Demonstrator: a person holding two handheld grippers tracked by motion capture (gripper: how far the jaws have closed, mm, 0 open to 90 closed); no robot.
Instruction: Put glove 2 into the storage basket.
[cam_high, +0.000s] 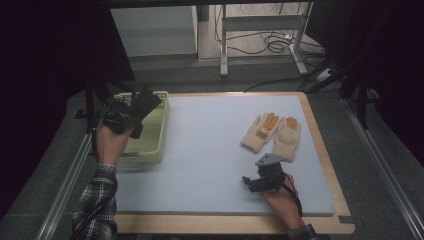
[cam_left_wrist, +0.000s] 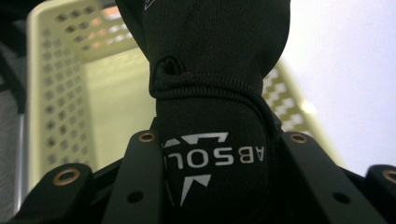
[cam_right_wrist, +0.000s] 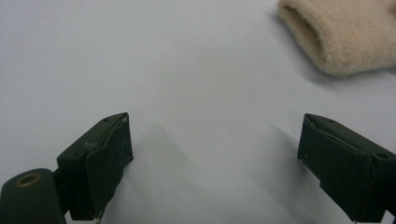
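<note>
Clamped on a black glove, the left gripper hangs over the near-left part of the basket, its jaws pressing the glove's cuff from both sides. In the left gripper view the glove rises from between the jaws and covers the middle of the picture, with the basket's pale perforated walls behind it and the white mat off to the right. From above, the glove sticks up and to the right out of the gripper, over the basket's rim.

Across the mat, well apart, the right gripper rests low on the surface with jaws spread wide and nothing between them. Two cream gloves with orange fingertips lie side by side just beyond it; one cuff shows at the top right of the right gripper view.

A plaid sleeve leads to the left hand, raised beside the basket; the right hand lies near the table's front edge.

White letters on the glove's cuff, seen upside down, read "ABSOL", the rest hidden by a jaw.
</note>
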